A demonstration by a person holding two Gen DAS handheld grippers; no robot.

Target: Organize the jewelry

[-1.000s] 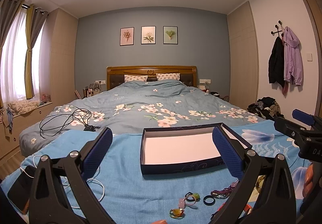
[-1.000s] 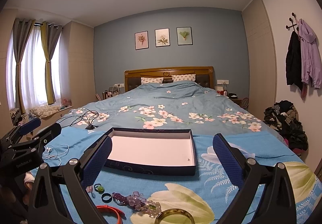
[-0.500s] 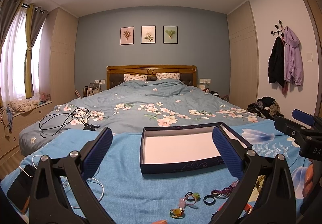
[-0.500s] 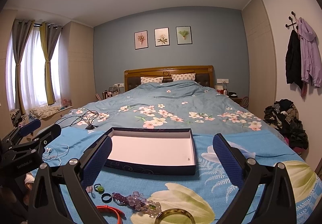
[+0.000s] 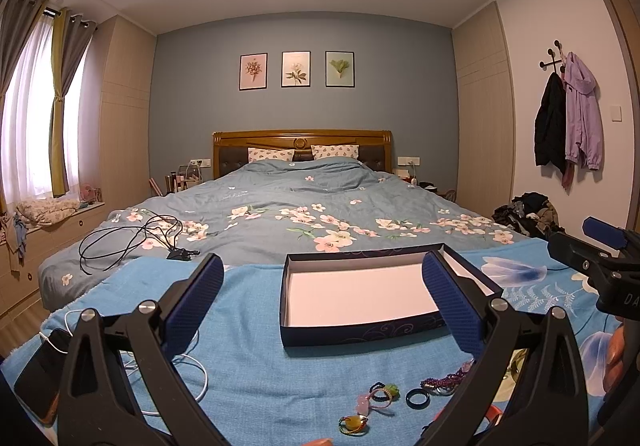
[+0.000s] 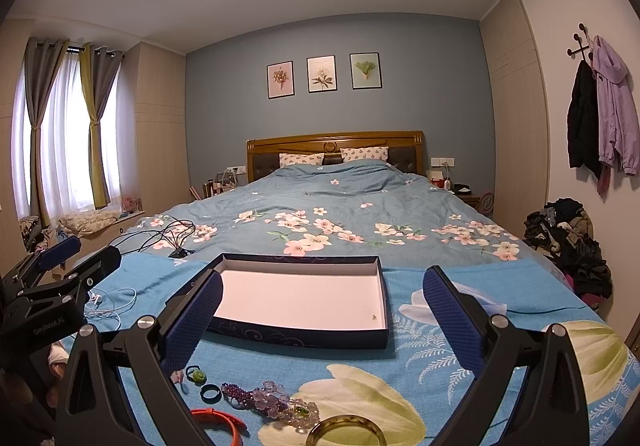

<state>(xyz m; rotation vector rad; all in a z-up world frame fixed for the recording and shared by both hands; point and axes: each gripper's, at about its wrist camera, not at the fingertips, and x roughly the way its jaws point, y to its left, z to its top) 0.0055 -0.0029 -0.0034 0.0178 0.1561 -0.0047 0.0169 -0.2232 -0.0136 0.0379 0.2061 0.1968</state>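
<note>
Nothing shifting since earlier frames. L gripper (image 5: 322, 296) & R gripper (image 6: 322, 310) hovering, jaws wide apart, empty. Jewelry (image 6: 266, 402) lying on blue cloth (image 5: 248, 358), near side of tray (image 6: 304, 336).

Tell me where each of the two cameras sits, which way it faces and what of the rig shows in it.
Left wrist: on the left gripper, facing the headboard over the box; its open fingers frame the view, right gripper at the right edge.
Right wrist: on the right gripper, facing likewise, box dead ahead; open fingers show, left gripper at the left edge.
Shared: box, black ring, purple beads, bed.
</note>
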